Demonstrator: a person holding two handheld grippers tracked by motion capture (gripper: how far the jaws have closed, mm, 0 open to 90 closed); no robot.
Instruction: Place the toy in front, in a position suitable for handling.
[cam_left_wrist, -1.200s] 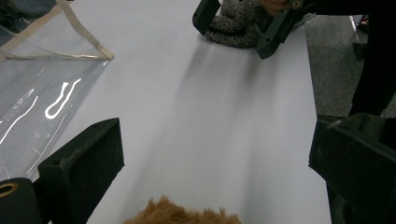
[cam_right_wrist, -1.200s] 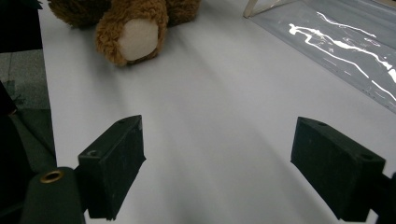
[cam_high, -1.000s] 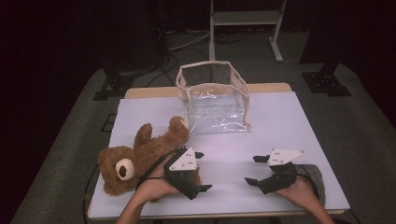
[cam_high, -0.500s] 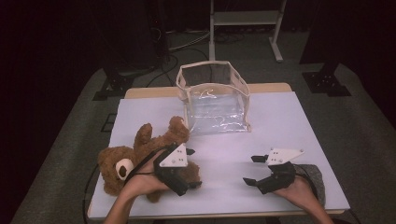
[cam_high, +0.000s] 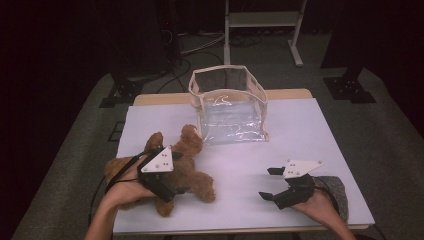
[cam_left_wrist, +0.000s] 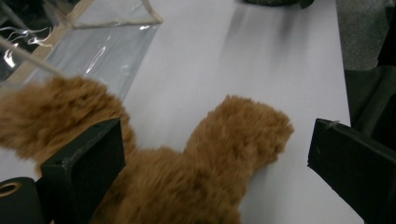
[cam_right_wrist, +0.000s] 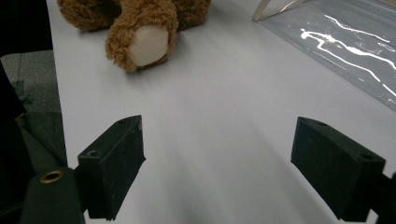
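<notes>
A brown teddy bear lies on the white table at its front left, limbs spread. My left gripper hovers right over the bear's body; in the left gripper view the jaws stand wide apart, open, with the bear's furry body and one limb between them, not clamped. My right gripper rests open near the front right, with nothing but bare tabletop between its jaws. The bear's pale-soled foot lies ahead of it.
A clear plastic bag with beige trim stands open-topped at the back middle of the table, just beyond the bear; its clear side shows in the right gripper view. A grey sleeve lies at the front right edge.
My left gripper has moved left and slightly away from the front edge, from beside the bear to over its body, hiding the head. The right gripper has barely moved.
</notes>
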